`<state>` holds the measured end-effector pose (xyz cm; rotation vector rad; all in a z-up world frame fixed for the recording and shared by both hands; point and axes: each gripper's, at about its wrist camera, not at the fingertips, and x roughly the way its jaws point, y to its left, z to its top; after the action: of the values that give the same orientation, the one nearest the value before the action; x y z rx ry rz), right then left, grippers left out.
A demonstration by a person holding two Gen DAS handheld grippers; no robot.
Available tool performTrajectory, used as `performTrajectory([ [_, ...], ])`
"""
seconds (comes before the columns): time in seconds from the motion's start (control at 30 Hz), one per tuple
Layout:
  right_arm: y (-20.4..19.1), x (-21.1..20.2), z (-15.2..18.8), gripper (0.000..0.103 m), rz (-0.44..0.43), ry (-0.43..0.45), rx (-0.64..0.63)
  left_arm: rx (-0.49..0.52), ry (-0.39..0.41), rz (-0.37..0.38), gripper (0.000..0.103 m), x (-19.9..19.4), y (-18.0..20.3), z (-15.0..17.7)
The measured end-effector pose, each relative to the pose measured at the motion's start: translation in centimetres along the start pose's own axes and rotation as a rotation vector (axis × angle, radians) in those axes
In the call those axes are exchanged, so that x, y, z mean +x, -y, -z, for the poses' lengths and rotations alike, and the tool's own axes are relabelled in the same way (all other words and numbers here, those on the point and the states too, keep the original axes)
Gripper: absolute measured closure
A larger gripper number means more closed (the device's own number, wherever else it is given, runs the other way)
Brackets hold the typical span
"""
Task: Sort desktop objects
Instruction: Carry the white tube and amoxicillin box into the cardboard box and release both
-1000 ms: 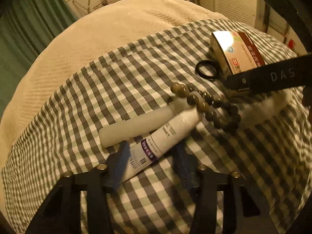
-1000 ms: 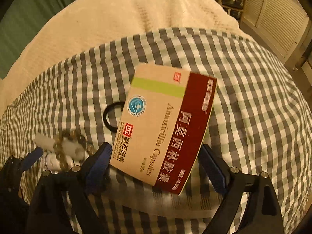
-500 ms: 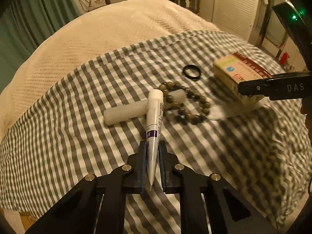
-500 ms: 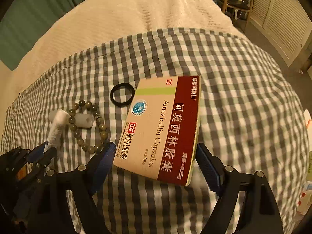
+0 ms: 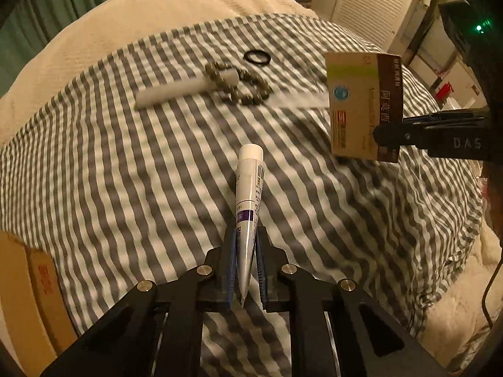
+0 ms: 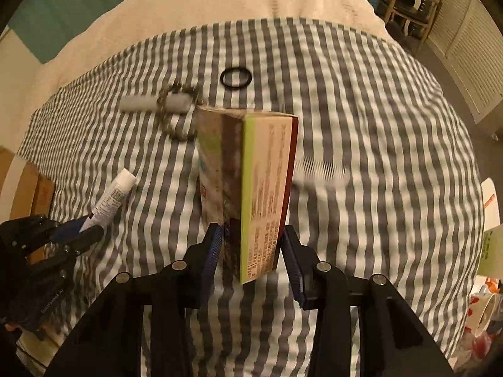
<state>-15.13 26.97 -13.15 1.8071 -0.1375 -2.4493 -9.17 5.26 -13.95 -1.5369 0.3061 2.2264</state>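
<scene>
My left gripper [image 5: 245, 238] is shut on the crimped end of a white and purple tube [image 5: 248, 182], which it holds above the checked cloth [image 5: 125, 172] with the cap pointing away. The jaws of my right gripper [image 6: 253, 242] are closing on a cream and dark red medicine box [image 6: 264, 163]; the pads press its two faces and it hangs on edge off the cloth. The left wrist view shows that box [image 5: 358, 94] lifted at the right. The right wrist view shows the left gripper [image 6: 85, 229] and the tube [image 6: 114, 194] at the lower left.
A bead bracelet [image 5: 245, 88] lies over a white cylinder [image 5: 176, 91] at the far side of the cloth, with a black ring [image 5: 257, 57] just beyond. A cardboard box [image 5: 25, 282] stands off the cloth's left edge. A cream blanket [image 5: 125, 15] lies behind.
The left gripper shut on the tube and lifted it away from the bracelet. The right gripper's jaws narrowed onto the medicine box, which went from lying flat to hanging on edge.
</scene>
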Motion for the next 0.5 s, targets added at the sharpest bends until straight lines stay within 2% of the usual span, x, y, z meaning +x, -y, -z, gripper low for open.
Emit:
performTrajectory([
  [0.13, -0.1, -0.3, 1.1, 0.070, -0.027, 0.002, -0.005, -0.066, 0.002, 0.027, 0.092, -0.2, -0.3, 0.4],
  [0.3, -2.4, -1.0, 1.6, 0.073, -0.041, 0.036, -0.101, -0.139, -0.010, 0.031, 0.091, 0.6, -1.1, 0.0],
  [0.37, -3.3, -0.6, 1.4, 0.072, -0.044, 0.039, -0.109, -0.187, -0.025, 0.041, 0.091, 1.6, -1.5, -0.3],
  [0.5, -4.1, 0.7, 0.5, 0.068, -0.058, 0.047, -0.101, -0.221, -0.060, 0.054, 0.091, 3.3, -1.6, -0.9],
])
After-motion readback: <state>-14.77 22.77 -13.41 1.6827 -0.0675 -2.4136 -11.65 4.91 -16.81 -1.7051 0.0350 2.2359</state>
